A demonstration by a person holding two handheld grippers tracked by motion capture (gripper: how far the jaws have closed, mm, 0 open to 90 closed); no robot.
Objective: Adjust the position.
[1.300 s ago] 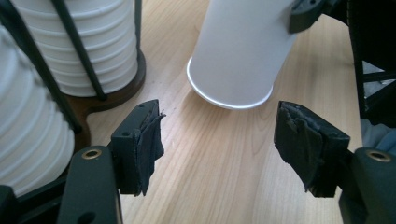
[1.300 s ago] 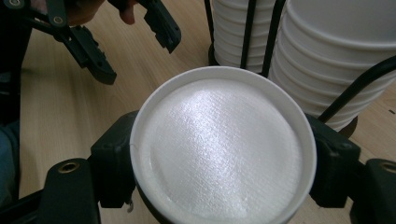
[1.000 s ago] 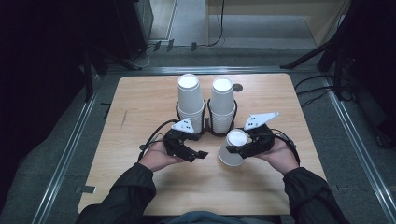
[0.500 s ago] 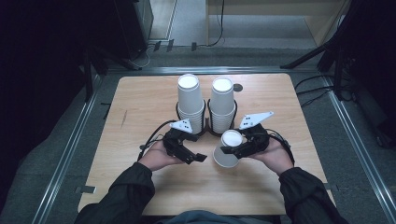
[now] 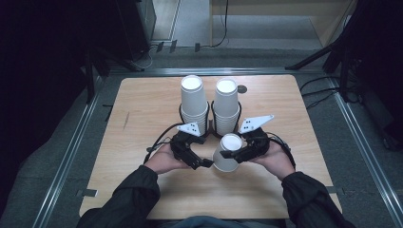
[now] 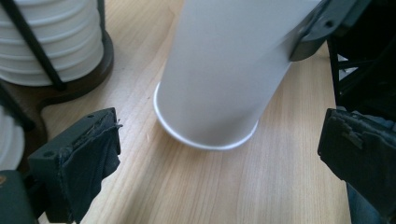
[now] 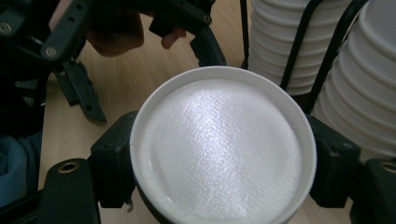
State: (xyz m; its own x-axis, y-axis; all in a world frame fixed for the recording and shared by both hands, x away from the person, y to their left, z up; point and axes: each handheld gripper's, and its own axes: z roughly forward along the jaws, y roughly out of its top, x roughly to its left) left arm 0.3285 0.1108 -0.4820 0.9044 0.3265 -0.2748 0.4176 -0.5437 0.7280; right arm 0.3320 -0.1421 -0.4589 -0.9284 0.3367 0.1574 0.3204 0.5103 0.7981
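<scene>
Both forearms come in low, dark sleeves angled inward, hands side by side. The left gripper (image 5: 202, 159) lies level in the left hand (image 5: 164, 159), pointing toward the right one; its jaws have just been opening and stand wide, pads clear of the cup (image 5: 228, 153), which sits ahead between them. The right gripper (image 7: 224, 158) points back toward the left, the right hand (image 5: 273, 159) wrapped under it, jaws clamped on either side of the cup near its upturned base.
</scene>
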